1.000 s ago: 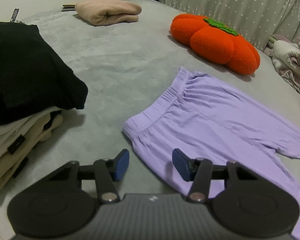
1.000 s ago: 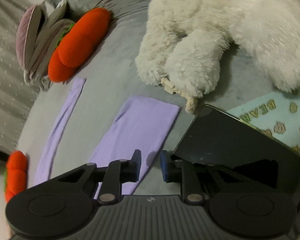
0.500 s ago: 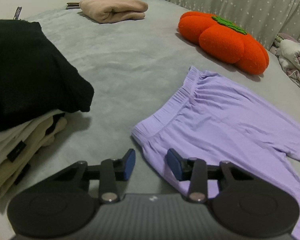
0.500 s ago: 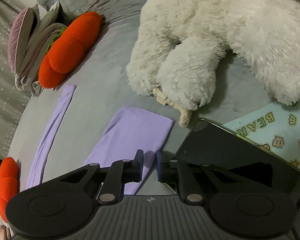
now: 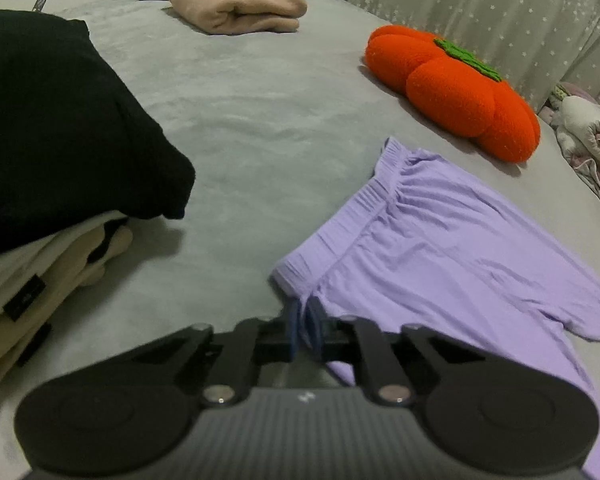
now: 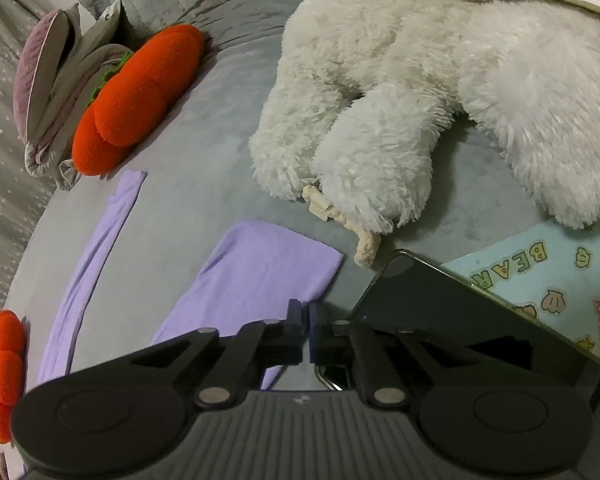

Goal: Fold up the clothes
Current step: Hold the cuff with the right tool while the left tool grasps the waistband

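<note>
- Since the earlier frame, both sets of tongs had just been closing.
- The left tongs [image 5: 305,322] were pinched on the waistband corner of the lilac trousers [image 5: 440,256], with fabric between the pads.
- The right tongs [image 6: 305,330] were closed on a leg hem of the same garment.
- The trousers lay flat on the grey bed [image 5: 260,120], near the orange pumpkin cushion [image 5: 452,88].

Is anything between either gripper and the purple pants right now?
No. The left gripper is pinched on the waistband corner of the purple pants, and the right gripper is shut at a leg hem, beside the black phone.
</note>
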A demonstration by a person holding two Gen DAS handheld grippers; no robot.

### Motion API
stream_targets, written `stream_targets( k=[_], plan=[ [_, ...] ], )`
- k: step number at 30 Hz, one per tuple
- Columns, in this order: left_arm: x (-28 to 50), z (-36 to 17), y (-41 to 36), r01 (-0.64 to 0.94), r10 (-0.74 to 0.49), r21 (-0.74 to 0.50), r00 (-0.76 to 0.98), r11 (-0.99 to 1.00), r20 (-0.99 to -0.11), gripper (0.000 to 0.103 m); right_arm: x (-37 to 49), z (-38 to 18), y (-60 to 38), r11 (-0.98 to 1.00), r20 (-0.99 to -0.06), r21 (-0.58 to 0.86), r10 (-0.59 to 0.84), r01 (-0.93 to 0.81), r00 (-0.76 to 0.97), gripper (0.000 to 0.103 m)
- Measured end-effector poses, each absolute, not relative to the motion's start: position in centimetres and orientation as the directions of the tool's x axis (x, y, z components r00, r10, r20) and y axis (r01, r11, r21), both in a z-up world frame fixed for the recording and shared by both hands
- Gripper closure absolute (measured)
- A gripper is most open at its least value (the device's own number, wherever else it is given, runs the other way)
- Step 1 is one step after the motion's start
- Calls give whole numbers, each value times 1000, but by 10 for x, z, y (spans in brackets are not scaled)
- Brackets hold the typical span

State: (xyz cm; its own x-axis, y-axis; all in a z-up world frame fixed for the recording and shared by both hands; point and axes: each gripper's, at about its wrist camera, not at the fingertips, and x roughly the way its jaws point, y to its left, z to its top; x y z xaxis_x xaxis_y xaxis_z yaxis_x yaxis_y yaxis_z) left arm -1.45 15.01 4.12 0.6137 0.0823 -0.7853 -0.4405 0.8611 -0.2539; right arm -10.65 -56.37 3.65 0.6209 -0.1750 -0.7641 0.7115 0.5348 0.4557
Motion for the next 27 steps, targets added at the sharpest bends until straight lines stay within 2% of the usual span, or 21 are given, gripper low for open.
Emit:
stream_targets(
  k=[8, 13, 18, 25, 27],
  plan=[
    [-23, 50, 163, -458, 44, -353, 658, 816, -752, 99, -114, 48, -561, 550, -709, 483, -211, 682, 672, 99],
    [-23, 52, 165, -458, 45, -363, 668, 811, -742, 99, -121, 53, -562, 546, -678, 503, -231, 670, 697, 99],
    [-24, 55, 166, -462, 45, -380, 680, 802, -732, 99, -130, 64, -561, 560, -637, 476, -313, 678, 705, 99],
    [-24, 53, 165, -459, 48, -363, 671, 811, -740, 99, -124, 52, -568, 517, -704, 510, -208, 687, 679, 98],
    [-24, 52, 165, -459, 49, -362, 671, 811, -740, 99, -127, 48, -573, 484, -713, 531, -188, 696, 675, 88]
  ],
)
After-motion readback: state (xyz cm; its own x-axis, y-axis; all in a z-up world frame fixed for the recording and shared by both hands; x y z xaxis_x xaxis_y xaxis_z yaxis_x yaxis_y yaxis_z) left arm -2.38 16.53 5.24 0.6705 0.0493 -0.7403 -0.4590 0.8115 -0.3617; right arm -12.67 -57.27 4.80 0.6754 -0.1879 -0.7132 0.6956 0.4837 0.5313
